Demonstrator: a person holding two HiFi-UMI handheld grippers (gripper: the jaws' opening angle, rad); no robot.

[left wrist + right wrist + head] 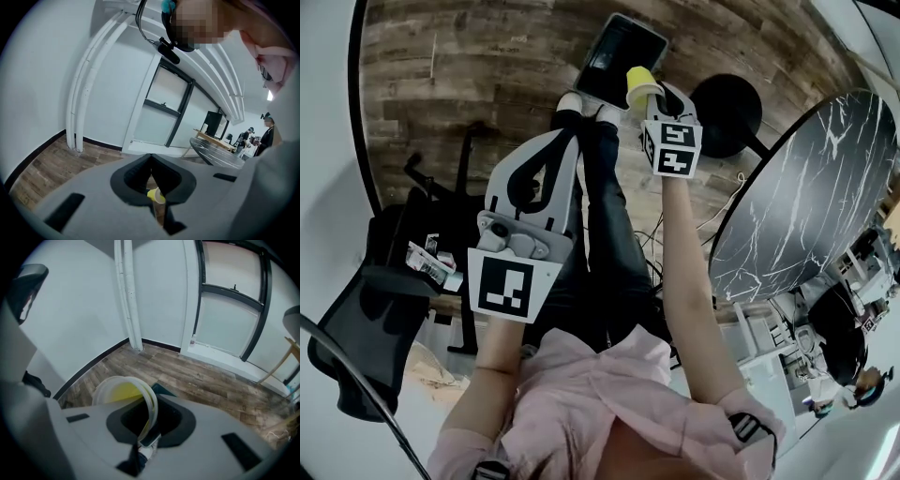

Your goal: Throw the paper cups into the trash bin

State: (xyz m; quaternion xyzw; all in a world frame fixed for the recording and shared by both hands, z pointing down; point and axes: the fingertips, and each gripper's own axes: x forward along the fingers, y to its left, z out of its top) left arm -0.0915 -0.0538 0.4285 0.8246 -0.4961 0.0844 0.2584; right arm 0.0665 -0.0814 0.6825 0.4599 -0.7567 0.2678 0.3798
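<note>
A yellow paper cup (pixel 640 82) is pinched at its rim by my right gripper (pixel 655 96), which is shut on it and held out over the dark trash bin (pixel 617 54) on the wooden floor. In the right gripper view the cup (pixel 116 393) fills the space before the jaws, its white rim running between them, and a dark corner of the bin (pixel 162 390) shows just behind. My left gripper (pixel 565 134) hangs lower left of the cup, shut with nothing in it. Through its jaws the cup (pixel 156 195) shows small and far.
A black marbled round table (pixel 814 197) stands at the right, a black round stool (pixel 727 112) beside the bin. A black office chair (pixel 370 319) is at the left. The person's shoes (pixel 579 103) stand close to the bin.
</note>
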